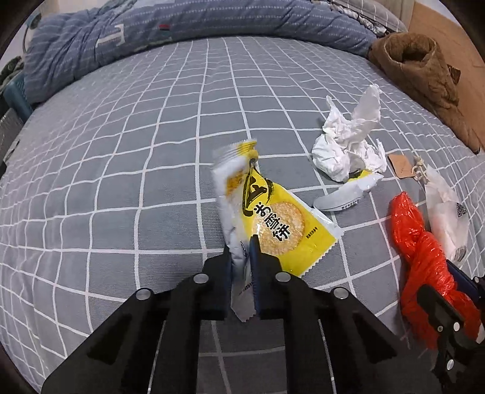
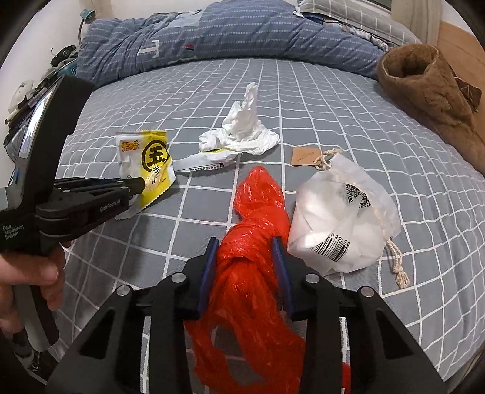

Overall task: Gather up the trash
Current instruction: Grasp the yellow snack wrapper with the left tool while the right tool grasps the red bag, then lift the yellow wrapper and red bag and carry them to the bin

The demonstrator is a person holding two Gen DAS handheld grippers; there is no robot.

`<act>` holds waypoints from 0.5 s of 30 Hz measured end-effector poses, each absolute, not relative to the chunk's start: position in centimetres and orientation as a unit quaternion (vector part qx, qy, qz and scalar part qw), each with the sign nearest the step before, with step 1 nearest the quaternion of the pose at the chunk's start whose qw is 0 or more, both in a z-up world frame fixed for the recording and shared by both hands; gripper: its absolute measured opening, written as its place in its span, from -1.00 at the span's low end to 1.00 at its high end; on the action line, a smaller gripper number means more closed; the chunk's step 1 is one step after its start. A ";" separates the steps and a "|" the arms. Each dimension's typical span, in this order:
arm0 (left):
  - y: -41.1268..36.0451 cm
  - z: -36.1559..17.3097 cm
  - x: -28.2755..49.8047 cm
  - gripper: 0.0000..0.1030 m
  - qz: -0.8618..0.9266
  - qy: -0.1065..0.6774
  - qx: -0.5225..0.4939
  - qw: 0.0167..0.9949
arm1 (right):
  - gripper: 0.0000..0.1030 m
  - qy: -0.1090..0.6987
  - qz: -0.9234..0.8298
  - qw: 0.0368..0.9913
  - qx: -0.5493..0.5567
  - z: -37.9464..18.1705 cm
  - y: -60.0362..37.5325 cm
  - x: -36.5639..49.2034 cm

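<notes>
My left gripper (image 1: pixel 241 248) is shut on a yellow snack wrapper (image 1: pixel 272 221) and holds it just above the bed; the gripper (image 2: pixel 142 185) and wrapper (image 2: pixel 151 157) also show at the left of the right wrist view. My right gripper (image 2: pixel 245 245) is shut on a red plastic bag (image 2: pixel 257 212), which also shows at the right of the left wrist view (image 1: pixel 415 239). A crumpled white tissue (image 1: pixel 348 142) (image 2: pixel 242 130) lies on a second flattened wrapper (image 1: pixel 342 197) (image 2: pixel 203 162). A white drawstring pouch (image 2: pixel 339 224) (image 1: pixel 445 209) with barcodes lies right of the red bag.
All lies on a grey checked bedsheet (image 1: pixel 121 181) (image 2: pixel 379 127). A blue quilt (image 1: pixel 182 27) (image 2: pixel 212 33) is bunched along the far side. A brown fleece garment (image 1: pixel 424 69) (image 2: pixel 433 91) lies at the far right. A brown paper tag (image 2: pixel 303 156) lies by the pouch.
</notes>
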State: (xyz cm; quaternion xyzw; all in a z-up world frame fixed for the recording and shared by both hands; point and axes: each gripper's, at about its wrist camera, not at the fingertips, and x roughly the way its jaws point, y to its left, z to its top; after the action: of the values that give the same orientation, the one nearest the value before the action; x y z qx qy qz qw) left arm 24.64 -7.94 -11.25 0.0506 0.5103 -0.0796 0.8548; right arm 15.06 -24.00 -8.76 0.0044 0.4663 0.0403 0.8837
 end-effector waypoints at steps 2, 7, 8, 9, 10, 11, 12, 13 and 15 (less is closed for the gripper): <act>-7.9 -11.1 24.6 -0.89 -0.080 0.508 0.054 0.856 | -0.35 0.465 0.040 0.884 0.005 -8.7 -24.0 15.1; -7.6 -10.6 24.2 -0.90 -0.083 0.500 0.043 0.861 | -0.37 0.459 0.040 0.887 0.010 -8.3 -24.2 14.9; -7.5 -10.5 24.0 -0.90 -0.084 0.498 0.039 0.862 | -0.37 0.458 0.040 0.888 0.011 -8.2 -24.3 14.8; -7.3 -10.3 23.9 -0.90 -0.085 0.496 0.037 0.863 | -0.38 0.457 0.041 0.888 0.012 -8.1 -24.3 14.8; -7.2 -10.1 23.7 -0.91 -0.085 0.494 0.036 0.864 | -0.38 0.456 0.040 0.889 0.012 -8.0 -24.3 14.7; -7.1 -9.9 23.5 -0.91 -0.085 0.492 0.034 0.866 | -0.38 0.455 0.039 0.889 0.012 -7.9 -24.3 14.7; -6.9 -9.6 23.4 -0.91 -0.086 0.491 0.033 0.867 | -0.38 0.455 0.039 0.890 0.012 -7.8 -24.3 14.7; -6.7 -9.4 23.3 -0.91 -0.086 0.489 0.030 0.868 | -0.38 0.454 0.040 0.890 0.012 -7.6 -24.3 14.7; -6.5 -8.9 22.9 -0.91 -0.086 0.487 0.030 0.869 | -0.38 0.453 0.040 0.891 0.011 -7.4 -24.2 14.6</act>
State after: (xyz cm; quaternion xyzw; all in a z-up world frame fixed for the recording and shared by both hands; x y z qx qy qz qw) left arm 22.89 -6.54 -8.90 0.0297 0.4865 -0.0862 0.8689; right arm 14.58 -24.20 -7.37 0.0114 0.4526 0.0395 0.8908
